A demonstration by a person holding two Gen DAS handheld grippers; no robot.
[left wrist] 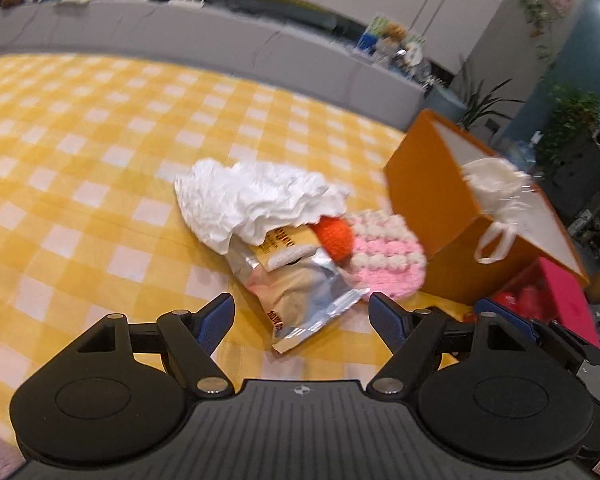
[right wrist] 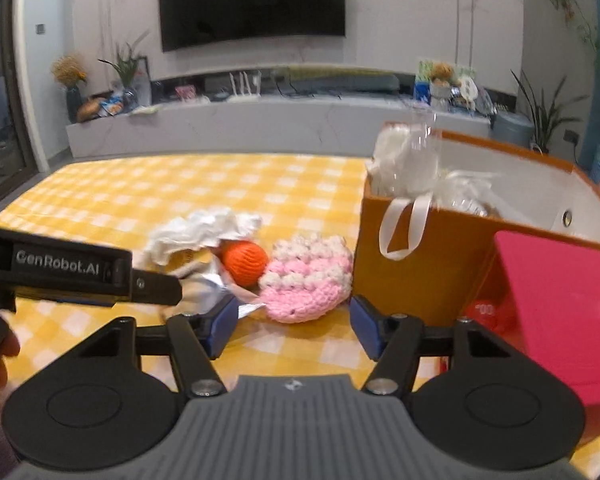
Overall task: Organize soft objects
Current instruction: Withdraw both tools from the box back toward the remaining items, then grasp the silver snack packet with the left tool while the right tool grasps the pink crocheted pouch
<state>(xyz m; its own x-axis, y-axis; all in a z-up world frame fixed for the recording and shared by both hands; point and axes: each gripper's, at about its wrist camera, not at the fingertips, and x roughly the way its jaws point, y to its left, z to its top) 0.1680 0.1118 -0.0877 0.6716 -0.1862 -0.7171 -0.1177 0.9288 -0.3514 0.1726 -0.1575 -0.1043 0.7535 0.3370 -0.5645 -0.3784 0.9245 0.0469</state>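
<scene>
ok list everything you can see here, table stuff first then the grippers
tablecloth: 1, yellow and white check, covers the table
crumpled paper: 1, white, mid-table, over the snack packet's top
snack packet: 1, silver and tan, nearest the left gripper
knitted ball: 1, orange, between paper and pouch
crochet pouch: 1, pink and white, beside the bag
paper bag: 1, orange, white handles, holding white items
box: 1, pink, in front of bag
left gripper: open, empty
right gripper: open, empty

wall-mounted television (right wrist: 252, 0) above grey console (right wrist: 260, 120)

Orange bag (right wrist: 420, 280) walls the right; checked cloth (left wrist: 80, 160) lies open leftward.
</scene>
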